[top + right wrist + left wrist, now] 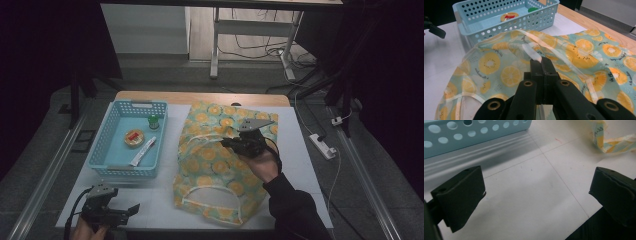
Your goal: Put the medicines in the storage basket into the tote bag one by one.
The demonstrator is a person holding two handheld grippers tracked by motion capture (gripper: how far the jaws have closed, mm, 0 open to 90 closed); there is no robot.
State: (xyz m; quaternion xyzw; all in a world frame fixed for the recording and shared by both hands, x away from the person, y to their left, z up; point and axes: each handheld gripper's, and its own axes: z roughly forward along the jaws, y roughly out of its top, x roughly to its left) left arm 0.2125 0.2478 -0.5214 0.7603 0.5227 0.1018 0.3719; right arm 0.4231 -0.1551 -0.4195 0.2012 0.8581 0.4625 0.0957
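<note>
Right tongs (543, 65) clamped together on the pale handle strap (532, 53) of the fruit-print bag (220, 165), mid-worktop (310, 165), lifting it. Left tongs (131, 210) apart, empty, at the near left corner; the bag's near edge lies to their right. Blue basket (100, 150) just beyond.

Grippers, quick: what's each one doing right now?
Left gripper: open, holding nothing, over the table.
Right gripper: closed on the bag's handle.
</note>
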